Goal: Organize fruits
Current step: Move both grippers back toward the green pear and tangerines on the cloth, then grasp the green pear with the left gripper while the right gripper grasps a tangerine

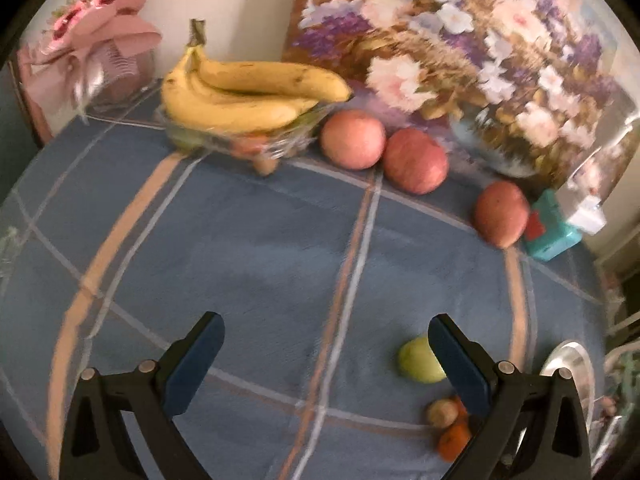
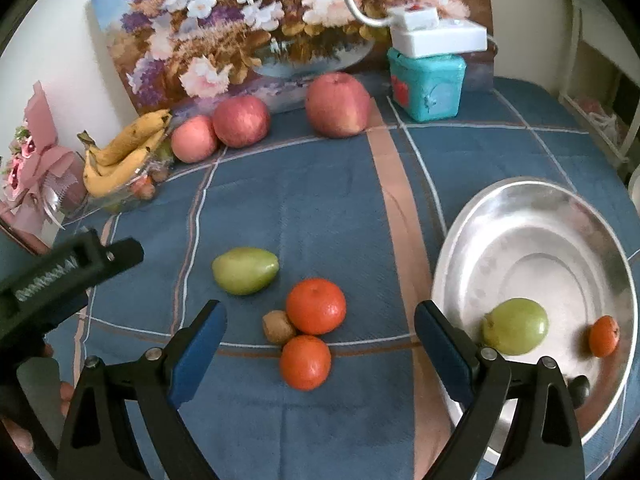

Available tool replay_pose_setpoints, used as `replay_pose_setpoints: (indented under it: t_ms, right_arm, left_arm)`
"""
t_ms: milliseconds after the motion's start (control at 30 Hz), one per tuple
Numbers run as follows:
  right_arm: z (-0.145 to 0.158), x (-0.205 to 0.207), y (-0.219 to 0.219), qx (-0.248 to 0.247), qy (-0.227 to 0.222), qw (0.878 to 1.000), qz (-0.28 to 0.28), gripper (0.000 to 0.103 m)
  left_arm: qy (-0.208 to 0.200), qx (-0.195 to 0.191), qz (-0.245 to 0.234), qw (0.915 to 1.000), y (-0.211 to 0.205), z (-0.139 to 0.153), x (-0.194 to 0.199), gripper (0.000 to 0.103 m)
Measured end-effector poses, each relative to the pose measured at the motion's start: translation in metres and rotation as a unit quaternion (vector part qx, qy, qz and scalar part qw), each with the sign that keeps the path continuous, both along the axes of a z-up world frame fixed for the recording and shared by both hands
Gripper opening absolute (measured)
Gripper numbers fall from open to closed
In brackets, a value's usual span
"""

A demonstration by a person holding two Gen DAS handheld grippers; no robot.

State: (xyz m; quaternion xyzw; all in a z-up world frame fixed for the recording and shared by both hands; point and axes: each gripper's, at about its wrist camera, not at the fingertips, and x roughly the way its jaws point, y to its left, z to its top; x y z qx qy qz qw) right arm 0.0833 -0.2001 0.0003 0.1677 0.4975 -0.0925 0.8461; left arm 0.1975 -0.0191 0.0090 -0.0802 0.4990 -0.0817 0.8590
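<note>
On the blue checked cloth lie a green pear, two oranges and a kiwi. A silver plate at the right holds another green pear and a small orange. My right gripper is open and empty above the oranges and kiwi. My left gripper is open and empty over bare cloth; the pear is by its right finger. Three red apples and bananas on a glass bowl stand at the back.
A flower painting leans on the back wall. A teal box with a white device on top stands at the back right. A pink bouquet is at the left. The left gripper's body shows at the left of the right wrist view.
</note>
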Motion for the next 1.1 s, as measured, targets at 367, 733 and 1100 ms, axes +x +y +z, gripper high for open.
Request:
replay_pose_setpoints:
  t_ms: [367, 733, 1100]
  right_arm:
    - [-0.026, 0.021, -0.001, -0.001, 0.029, 1.0, 0.004, 0.095]
    - [-0.038, 0.028, -0.001, -0.002, 0.04, 0.999, 0.005, 0.068]
    - [-0.035, 0.024, -0.001, 0.012, 0.032, 0.999, 0.003, 0.042]
  left_arm:
    - [0.072, -0.057, -0.078, 0.9927, -0.047, -0.038, 0.015, 0.102]
    - [0.114, -0.073, -0.125, 0.9829, -0.077, -0.061, 0.016, 0.065]
    - [0.128, -0.072, -0.106, 0.9835, -0.071, -0.06, 0.01, 0.057]
